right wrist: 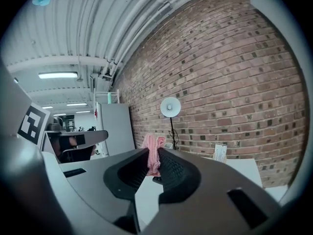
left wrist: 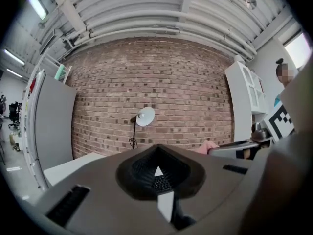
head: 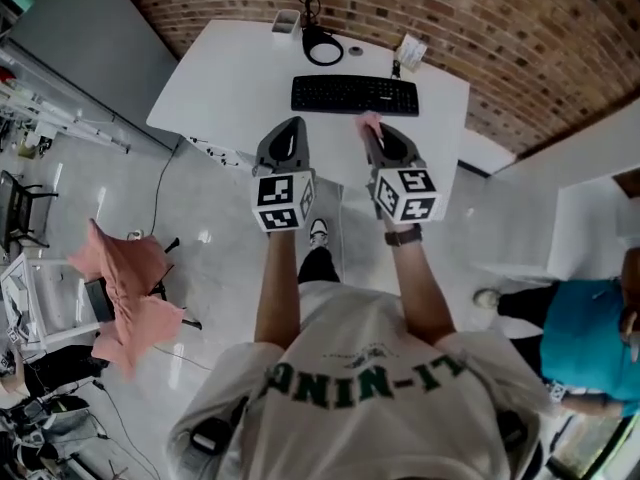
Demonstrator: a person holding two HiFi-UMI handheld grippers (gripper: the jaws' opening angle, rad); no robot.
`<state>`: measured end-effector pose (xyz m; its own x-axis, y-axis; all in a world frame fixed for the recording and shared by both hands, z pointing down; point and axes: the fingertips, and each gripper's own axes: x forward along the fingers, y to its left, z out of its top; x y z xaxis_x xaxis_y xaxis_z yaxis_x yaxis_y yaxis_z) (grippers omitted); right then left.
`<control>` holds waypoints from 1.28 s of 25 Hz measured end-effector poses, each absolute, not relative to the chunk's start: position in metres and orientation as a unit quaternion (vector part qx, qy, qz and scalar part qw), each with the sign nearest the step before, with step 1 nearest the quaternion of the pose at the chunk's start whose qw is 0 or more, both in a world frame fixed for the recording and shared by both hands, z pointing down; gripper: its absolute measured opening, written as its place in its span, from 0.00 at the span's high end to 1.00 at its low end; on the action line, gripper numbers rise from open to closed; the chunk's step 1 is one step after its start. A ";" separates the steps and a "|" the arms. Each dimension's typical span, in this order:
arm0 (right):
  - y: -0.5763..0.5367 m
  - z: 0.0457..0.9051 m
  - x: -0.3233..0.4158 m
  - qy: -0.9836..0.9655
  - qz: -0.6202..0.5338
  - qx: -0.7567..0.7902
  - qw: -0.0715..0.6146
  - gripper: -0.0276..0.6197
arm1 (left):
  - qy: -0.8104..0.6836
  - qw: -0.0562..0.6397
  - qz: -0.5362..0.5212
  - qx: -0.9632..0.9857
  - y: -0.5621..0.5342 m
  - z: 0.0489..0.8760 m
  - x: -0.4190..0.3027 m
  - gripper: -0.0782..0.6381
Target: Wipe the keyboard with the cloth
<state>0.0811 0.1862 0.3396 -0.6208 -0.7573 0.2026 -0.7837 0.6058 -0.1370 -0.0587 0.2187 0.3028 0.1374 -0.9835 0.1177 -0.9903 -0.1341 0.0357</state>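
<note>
- Right hand-held gripper [head: 374, 133]: I read it as clenched on a small pink knitted cloth [head: 368, 121]. In the right gripper view the two dark ribbed jaws press on the cloth [right wrist: 152, 153] from both sides, and its upper end stands out above their tips.
- Left hand-held gripper [head: 288, 133]: closed and empty. In the left gripper view I see its jaws [left wrist: 157, 151] meeting at the tips, with nothing between them.
- Black rectangular keyboard [head: 355, 95]: it lies flat on the white desk [head: 230, 78], square to the person and beyond both grippers.
- Position of the cloth: in the head view it sits just in front of the keyboard's near edge, toward the right half, with a strip of bare desk showing between the two.
- White round-shaded desk lamp [left wrist: 145, 116]: it stands at the far edge of the desk against the red brick wall [head: 520, 28]. Its black ring base [head: 322, 46] is behind the keyboard.
- Both grippers are side by side, near each other, over the desk's near edge.
</note>
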 end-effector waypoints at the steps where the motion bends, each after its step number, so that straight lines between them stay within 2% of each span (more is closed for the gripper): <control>1: 0.169 0.340 0.069 -0.893 0.108 0.431 0.068 0.89 | -0.654 0.053 0.036 0.754 0.199 0.303 -0.070 0.90; 6: 0.092 0.356 0.008 -0.893 0.120 0.423 0.093 0.89 | -0.634 0.054 0.032 0.771 0.116 0.311 -0.112 0.90; 12: 0.036 0.395 -0.030 -0.885 0.151 0.420 0.132 0.89 | -0.616 0.076 0.042 0.783 0.055 0.340 -0.142 0.90; 32: -0.087 0.528 -0.106 -0.894 0.203 0.305 0.260 0.89 | -0.649 0.140 0.070 0.744 -0.031 0.411 -0.181 0.90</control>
